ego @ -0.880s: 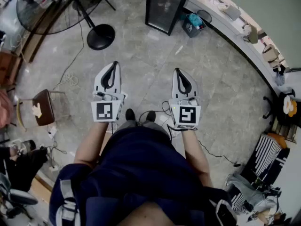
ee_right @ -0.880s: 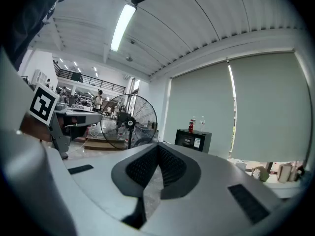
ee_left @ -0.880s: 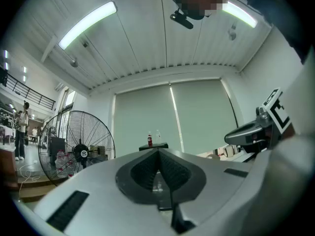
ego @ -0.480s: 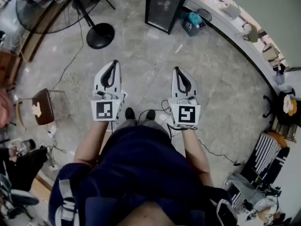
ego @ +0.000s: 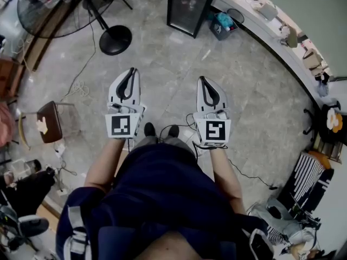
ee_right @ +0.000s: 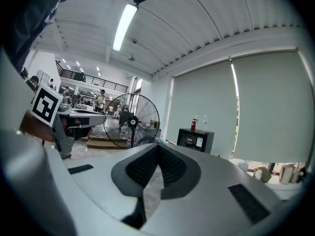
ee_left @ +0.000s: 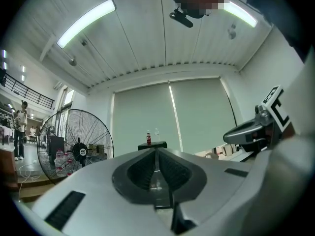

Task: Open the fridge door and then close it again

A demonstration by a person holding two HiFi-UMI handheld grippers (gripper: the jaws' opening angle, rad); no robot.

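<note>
Small black fridge [ego: 190, 7] — door shut; left tongs [ego: 131, 72], right tongs [ego: 204, 80] closed, empty.

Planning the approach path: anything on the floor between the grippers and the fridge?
Nothing visible blocks it. Open floor runs from the left gripper and right gripper, both shut and empty, to the fridge. The fan base sits off to the left, a blue basket right of the fridge.

Bare stone floor [ego: 169, 76] lies open ahead up to the black fridge [ego: 191, 7]; a fan's stand [ego: 115, 41] (off left) and a blue basket [ego: 222, 27] flank the way.
</note>
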